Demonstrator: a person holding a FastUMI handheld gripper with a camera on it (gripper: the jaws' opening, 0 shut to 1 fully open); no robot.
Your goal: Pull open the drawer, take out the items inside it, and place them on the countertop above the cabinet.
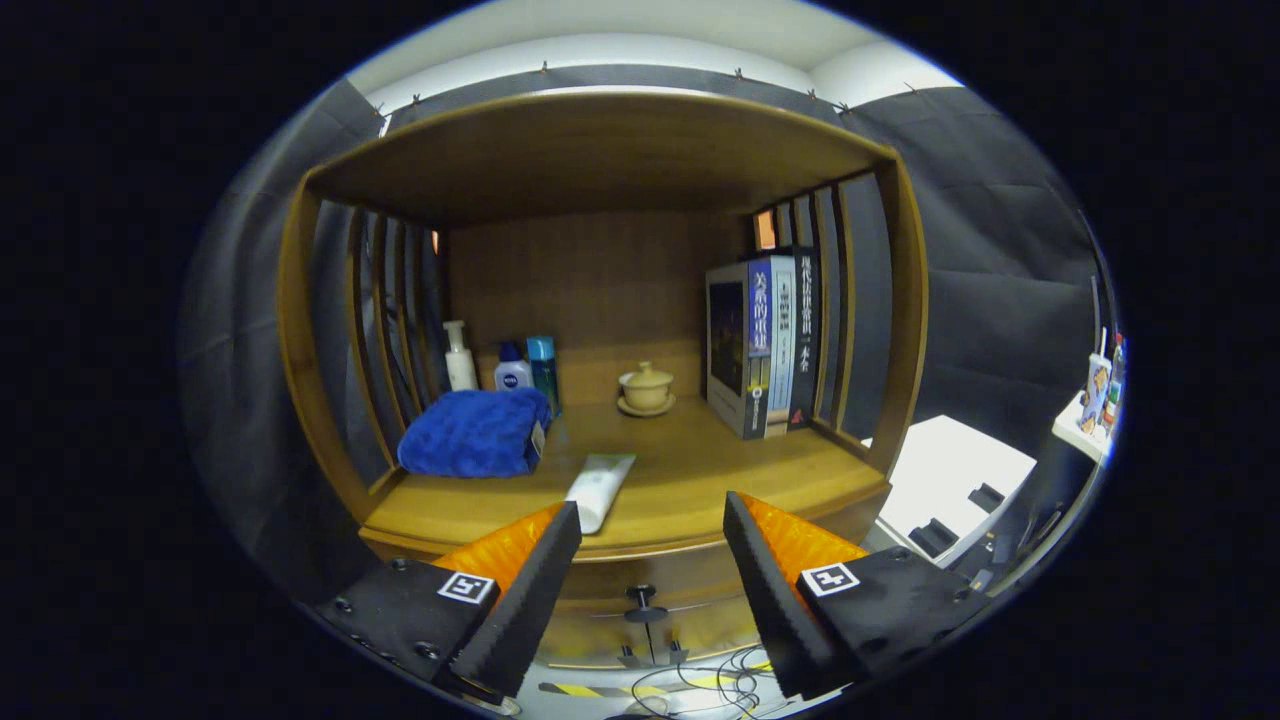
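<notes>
A wooden cabinet stands ahead with its countertop (pixel 690 480) at finger height. On the countertop, just beyond my left finger, lies a white tube (pixel 598 487). The drawer (pixel 650 590) sits under the countertop with a small dark knob (pixel 641 598) showing between my fingers; how far out it stands I cannot tell. My gripper (pixel 650 535) is open and holds nothing. It hangs in front of the cabinet's front edge, level with the countertop lip.
On the countertop are a folded blue towel (pixel 475 433), three bottles (pixel 510 368) behind it, a lidded tea cup (pixel 646 389) at the back, and upright books (pixel 765 345) to the right. A white box (pixel 950 480) stands right of the cabinet. Cables (pixel 720 675) lie on the floor.
</notes>
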